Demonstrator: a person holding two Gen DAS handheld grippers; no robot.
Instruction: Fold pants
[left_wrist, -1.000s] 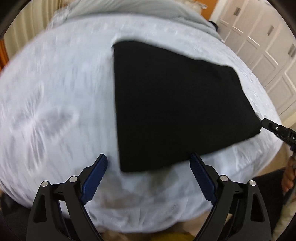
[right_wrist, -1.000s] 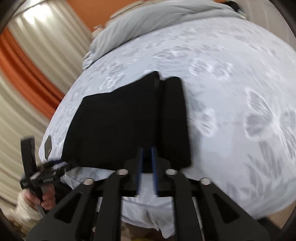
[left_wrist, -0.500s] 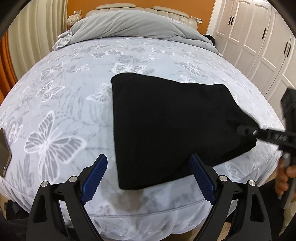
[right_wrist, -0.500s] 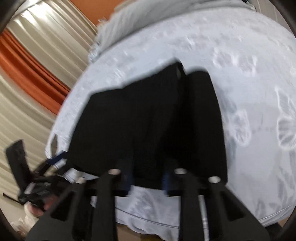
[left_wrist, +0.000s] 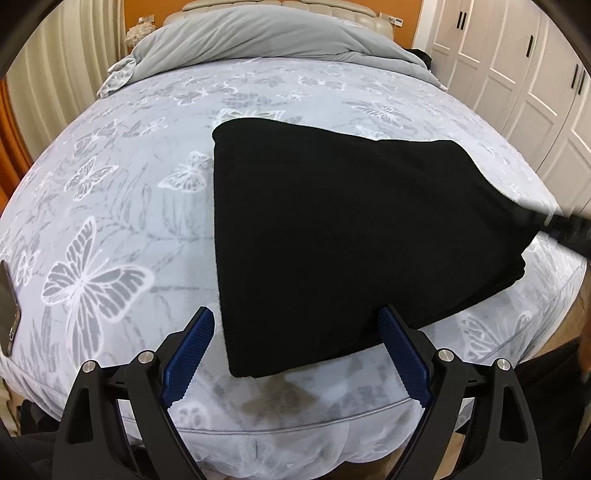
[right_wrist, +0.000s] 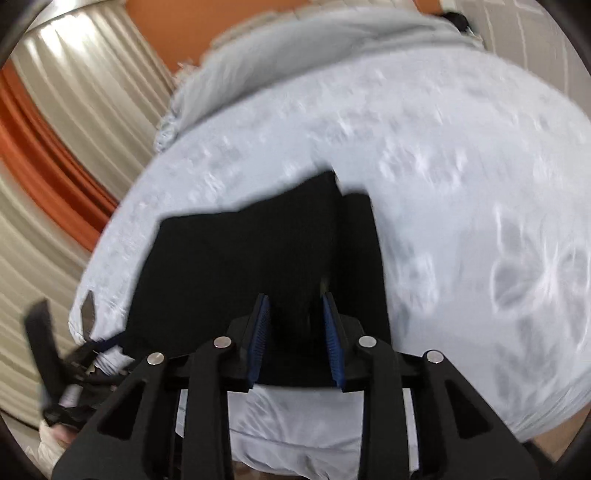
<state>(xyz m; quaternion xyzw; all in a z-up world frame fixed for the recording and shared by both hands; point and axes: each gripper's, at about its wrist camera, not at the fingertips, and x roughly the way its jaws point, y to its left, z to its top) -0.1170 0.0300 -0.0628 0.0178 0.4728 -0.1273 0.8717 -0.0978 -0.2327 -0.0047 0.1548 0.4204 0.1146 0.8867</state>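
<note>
Black pants lie folded into a flat wedge near the bed's front edge. My left gripper is open wide just above their near edge, its blue pads clear of the cloth. In that view my right gripper shows as a blurred dark bar at the pants' right corner. In the right wrist view the pants lie below my right gripper. Its jaws are opening, the cloth shows through the gap, and the pads do not press on it. The left gripper sits at the lower left.
The bed has a pale butterfly-print sheet and a grey duvet bunched at the headboard. A phone lies at the bed's left edge. White wardrobes stand to the right and curtains to the left.
Both grippers have drawn back and up from the pants. The right jaws, nearly together a second ago, stand wider apart now. The pants have stayed flat on the bed.
</note>
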